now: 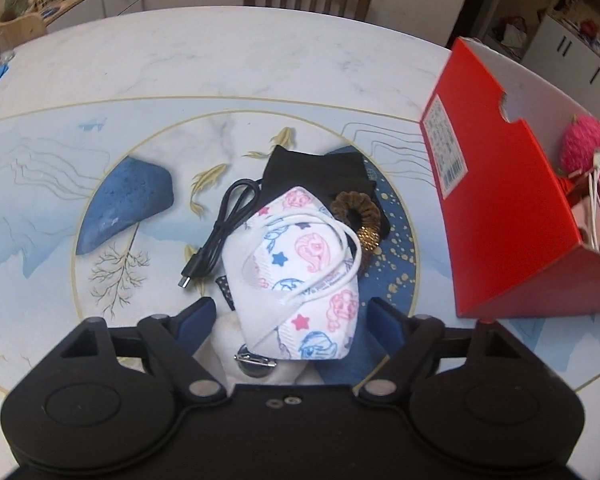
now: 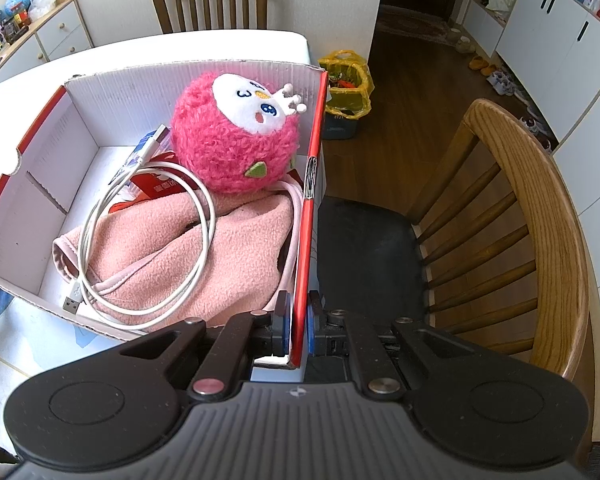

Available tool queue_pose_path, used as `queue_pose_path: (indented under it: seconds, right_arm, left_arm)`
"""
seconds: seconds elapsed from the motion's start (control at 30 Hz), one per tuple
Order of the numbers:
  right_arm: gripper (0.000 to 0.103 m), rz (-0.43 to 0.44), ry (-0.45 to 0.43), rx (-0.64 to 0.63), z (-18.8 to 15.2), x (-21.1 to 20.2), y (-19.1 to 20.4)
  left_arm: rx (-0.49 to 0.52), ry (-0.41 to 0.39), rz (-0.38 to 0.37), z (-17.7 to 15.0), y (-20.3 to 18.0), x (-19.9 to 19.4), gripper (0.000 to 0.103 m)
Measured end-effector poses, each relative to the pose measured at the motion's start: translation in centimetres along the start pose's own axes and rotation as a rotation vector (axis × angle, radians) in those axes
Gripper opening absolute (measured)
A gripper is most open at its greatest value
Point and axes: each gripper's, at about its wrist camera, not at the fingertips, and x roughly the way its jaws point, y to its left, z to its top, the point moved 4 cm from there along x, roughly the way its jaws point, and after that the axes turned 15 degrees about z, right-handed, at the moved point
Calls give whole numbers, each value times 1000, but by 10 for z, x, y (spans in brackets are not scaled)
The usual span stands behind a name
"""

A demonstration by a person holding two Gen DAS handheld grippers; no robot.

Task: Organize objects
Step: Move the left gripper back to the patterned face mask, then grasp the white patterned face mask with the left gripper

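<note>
Your left gripper [image 1: 290,316] stood with jaws apart, the cartoon-printed face mask [image 1: 300,276] between them, pads not touching it. The small print on the mask was unreadable. Your right gripper [image 2: 299,326] was clamped on the red box [image 2: 306,216] wall. The box label [image 1: 446,152] was illegible. The mask lay on the table [image 1: 220,64].

Box label [image 1: 446,151] print illegible
</note>
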Motion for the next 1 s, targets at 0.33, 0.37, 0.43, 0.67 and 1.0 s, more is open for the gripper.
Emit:
queue_pose_path:
  seconds: [0.33, 0.37, 0.43, 0.67, 1.0]
  right_arm:
    - [8, 0, 0, -1, 0, 0, 0]
    - [8, 0, 0, 0, 0, 0, 0]
    - [8, -1, 0, -1, 0, 0, 0]
    - [8, -1, 0, -1, 0, 0, 0]
    - [8, 1, 1, -2, -1, 0, 0]
  left_arm:
    - [-38, 4, -8, 4, 11, -3, 56]
    - [-38, 0, -6, 5, 12, -4, 54]
    - [-38, -7, -3, 6, 14, -7, 50]
    - [-39, -40, 7, 8, 20, -18, 28]
    - [-39, -74, 20, 9, 21, -29, 7]
